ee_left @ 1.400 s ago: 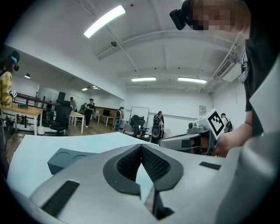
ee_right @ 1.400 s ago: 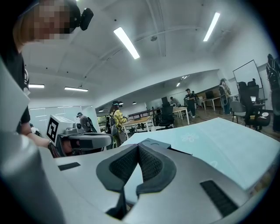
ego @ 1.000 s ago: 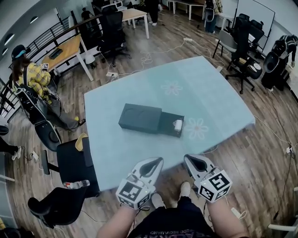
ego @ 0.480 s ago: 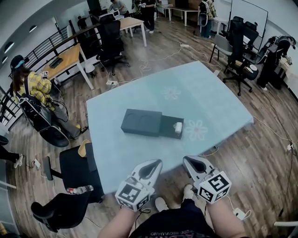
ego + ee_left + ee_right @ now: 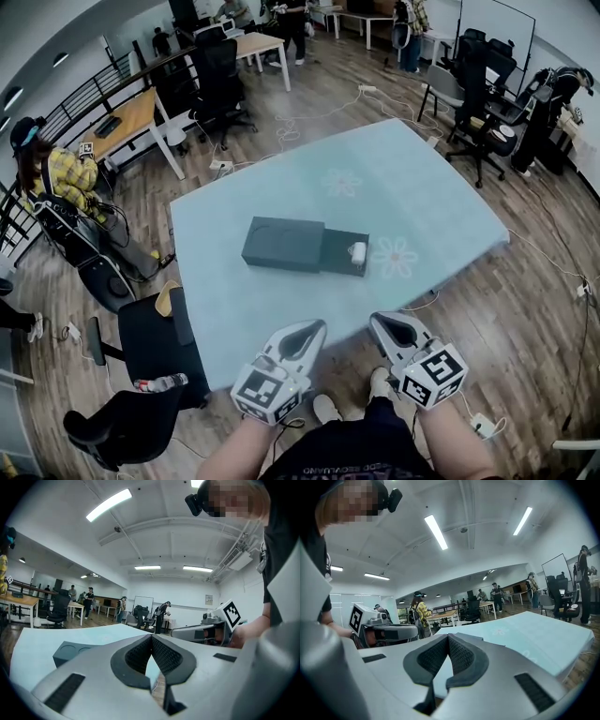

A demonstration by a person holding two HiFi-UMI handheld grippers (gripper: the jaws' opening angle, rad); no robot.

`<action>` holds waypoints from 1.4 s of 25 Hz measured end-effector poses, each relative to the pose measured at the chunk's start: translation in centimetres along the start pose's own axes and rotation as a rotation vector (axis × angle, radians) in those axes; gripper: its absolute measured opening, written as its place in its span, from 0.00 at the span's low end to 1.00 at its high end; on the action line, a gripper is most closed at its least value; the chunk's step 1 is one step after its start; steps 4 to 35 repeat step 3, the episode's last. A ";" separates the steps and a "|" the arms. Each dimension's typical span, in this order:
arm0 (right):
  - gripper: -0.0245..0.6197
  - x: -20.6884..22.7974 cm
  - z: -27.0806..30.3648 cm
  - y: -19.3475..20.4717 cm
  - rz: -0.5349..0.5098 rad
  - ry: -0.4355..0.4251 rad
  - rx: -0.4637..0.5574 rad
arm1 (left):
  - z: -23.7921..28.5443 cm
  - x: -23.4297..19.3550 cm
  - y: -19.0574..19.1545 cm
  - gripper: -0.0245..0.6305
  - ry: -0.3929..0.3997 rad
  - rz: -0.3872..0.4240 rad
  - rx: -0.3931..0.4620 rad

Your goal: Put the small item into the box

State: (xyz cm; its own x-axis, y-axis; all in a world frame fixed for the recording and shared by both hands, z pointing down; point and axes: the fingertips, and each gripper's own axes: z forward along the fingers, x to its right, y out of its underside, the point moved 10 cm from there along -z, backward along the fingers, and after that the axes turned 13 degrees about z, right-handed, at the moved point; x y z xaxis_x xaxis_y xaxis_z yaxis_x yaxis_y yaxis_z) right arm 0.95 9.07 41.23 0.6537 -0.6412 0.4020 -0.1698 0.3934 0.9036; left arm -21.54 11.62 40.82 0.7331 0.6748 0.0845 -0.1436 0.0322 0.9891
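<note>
left gripper [image 5: 312, 327], right gripper [image 5: 382, 321] closed, empty, short of table [image 5: 450, 206]; small item [image 5: 357, 251] in box [image 5: 281, 244] drawer; chair [image 5: 150, 330] beside table.

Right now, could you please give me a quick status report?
Left gripper and right gripper shut, empty, short of table. White item sits in open tray of box. Nothing in the way.

Dark box [image 5: 284, 244] on tabletop [image 5: 422, 206], small white item [image 5: 357, 251] in its open drawer. My left gripper [image 5: 314, 327] and right gripper [image 5: 382, 324] hover at near edge, fingers together.
</note>
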 end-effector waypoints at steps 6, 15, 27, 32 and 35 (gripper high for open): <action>0.07 0.2 0.6 0.1 -0.002 0.001 0.003 | 0.2 -0.6 0.2 0.09 0.002 0.007 0.004; 0.07 0.2 0.6 0.1 -0.002 0.001 0.003 | 0.2 -0.6 0.2 0.09 0.002 0.007 0.004; 0.07 0.2 0.6 0.1 -0.002 0.001 0.003 | 0.2 -0.6 0.2 0.09 0.002 0.007 0.004; 0.07 0.2 0.6 0.1 -0.002 0.001 0.003 | 0.2 -0.6 0.2 0.09 0.002 0.007 0.004; 0.07 0.2 0.6 0.1 -0.002 0.001 0.003 | 0.2 -0.6 0.2 0.09 0.002 0.007 0.004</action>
